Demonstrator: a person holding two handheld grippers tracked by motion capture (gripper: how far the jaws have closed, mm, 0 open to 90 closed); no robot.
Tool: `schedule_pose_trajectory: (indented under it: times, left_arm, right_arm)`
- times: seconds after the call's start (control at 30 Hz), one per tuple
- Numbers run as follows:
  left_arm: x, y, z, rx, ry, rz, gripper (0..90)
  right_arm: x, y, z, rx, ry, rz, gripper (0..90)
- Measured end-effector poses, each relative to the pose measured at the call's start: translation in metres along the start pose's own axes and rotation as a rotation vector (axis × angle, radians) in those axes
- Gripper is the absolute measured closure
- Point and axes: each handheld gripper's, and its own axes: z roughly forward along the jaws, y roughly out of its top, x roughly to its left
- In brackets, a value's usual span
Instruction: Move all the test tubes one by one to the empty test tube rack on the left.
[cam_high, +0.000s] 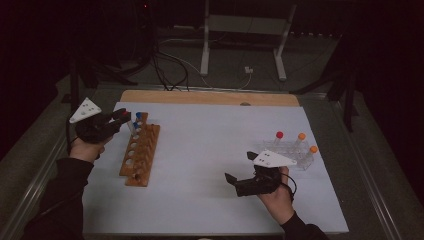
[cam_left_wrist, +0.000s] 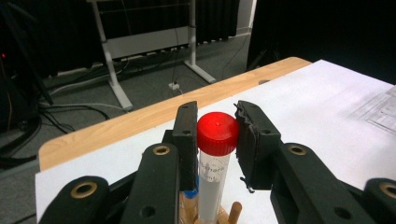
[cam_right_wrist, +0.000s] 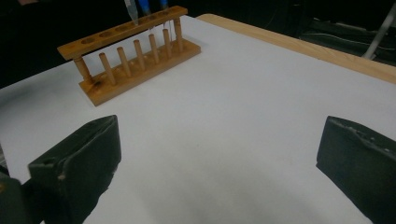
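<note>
In the left gripper view my left gripper is shut on the red cap of a clear tube, which stands upright between the jaws. Below it are a blue-capped tube and a peg of the wooden rack. From above, the left gripper hovers at the far end of the wooden rack, beside the blue-capped tubes standing there. My right gripper rests low over the white sheet, open, with nothing between its jaws. It faces the wooden rack.
A clear plastic rack at the right holds a red-capped tube and two orange-capped tubes. The white sheet covers the table; a wooden strip runs along its far edge. Several holes of the wooden rack stand free.
</note>
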Motion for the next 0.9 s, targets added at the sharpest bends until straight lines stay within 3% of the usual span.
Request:
schedule_pose_trajectory:
  times: [0.63,0.9]
  left_arm:
    - [0.001,-0.036,0.016,0.065,-0.002,-0.03,71.8]
    - [0.0,-0.046,0.021,0.096,0.003,-0.023,71.7]
  right_arm:
    - [-0.001,-0.001,0.0,0.005,0.004,0.004,0.0]
    - [-0.001,-0.001,-0.001,0.001,0.008,0.008,0.0]
